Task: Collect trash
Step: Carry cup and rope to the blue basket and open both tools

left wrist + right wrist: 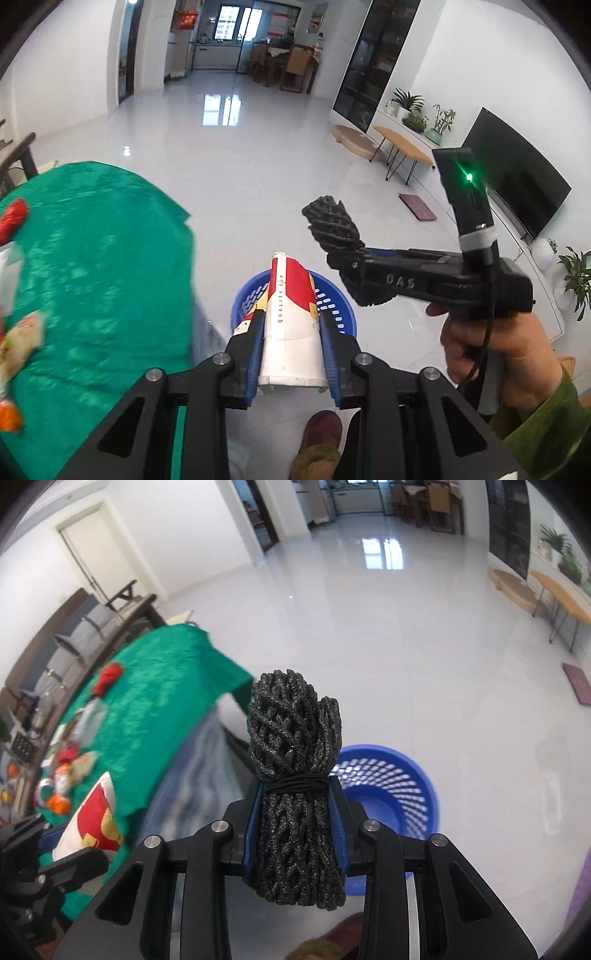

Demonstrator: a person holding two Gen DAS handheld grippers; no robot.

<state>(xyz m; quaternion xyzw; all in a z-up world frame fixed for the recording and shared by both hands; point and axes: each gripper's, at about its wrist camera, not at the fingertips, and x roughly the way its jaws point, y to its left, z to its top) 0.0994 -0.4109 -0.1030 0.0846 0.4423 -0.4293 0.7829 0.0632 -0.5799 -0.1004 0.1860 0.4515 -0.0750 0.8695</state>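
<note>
My left gripper is shut on a flattened red and white paper cup and holds it above the blue plastic basket on the floor. My right gripper is shut on a black foam net bundle, also above and left of the blue basket. In the left wrist view the right gripper with the black bundle hangs to the right of the cup. The cup also shows at lower left in the right wrist view.
A table with a green cloth stands to the left, with wrappers and a red packet on it; more litter lies on the cloth. My slipper is on the glossy white floor. A TV and a side table stand at right.
</note>
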